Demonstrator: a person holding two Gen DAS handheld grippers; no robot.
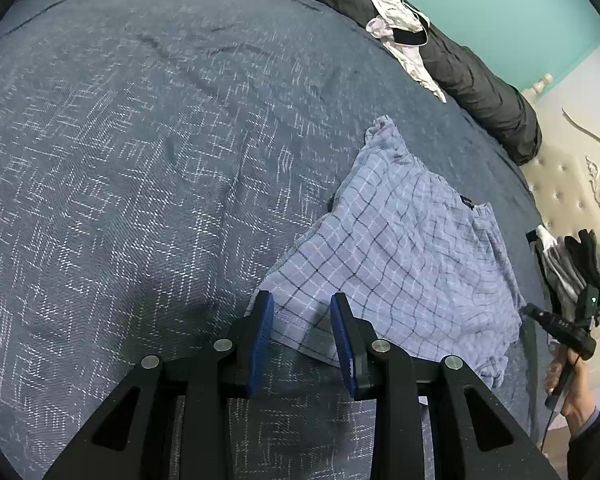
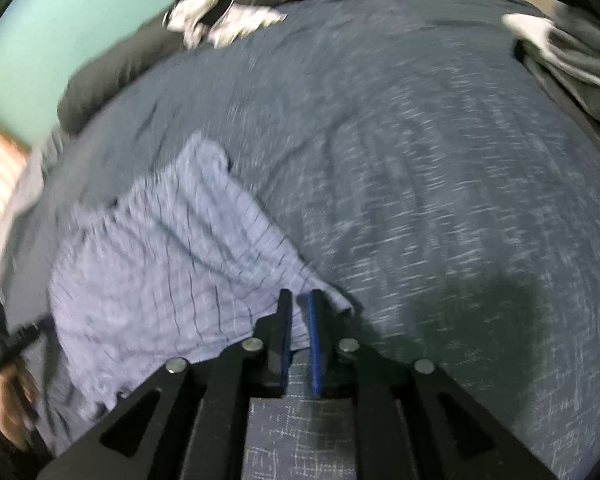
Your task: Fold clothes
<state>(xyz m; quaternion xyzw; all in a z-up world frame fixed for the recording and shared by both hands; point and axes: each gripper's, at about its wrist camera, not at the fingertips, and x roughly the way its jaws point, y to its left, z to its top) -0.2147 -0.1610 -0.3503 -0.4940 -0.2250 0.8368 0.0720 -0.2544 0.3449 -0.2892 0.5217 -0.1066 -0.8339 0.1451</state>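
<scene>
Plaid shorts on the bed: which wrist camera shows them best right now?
The left wrist view: the plaid shorts are sharp, checks and waistband clear, lying nearly whole on the bed cover. The right wrist view shows them motion-blurred, one corner near its tongs.

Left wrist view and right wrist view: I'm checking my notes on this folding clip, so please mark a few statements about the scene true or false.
1. The checked garment lies on a dark blue bedspread. True.
2. The left gripper is clamped on the garment. False: its jaws stand apart over the garment's corner, pads not pressing it.
3. A white and black garment lies at the far edge of the bed. True.
4. The wall behind the bed is red. False: it is teal.
5. The right gripper hovers at an edge of the checked garment. True.
</scene>
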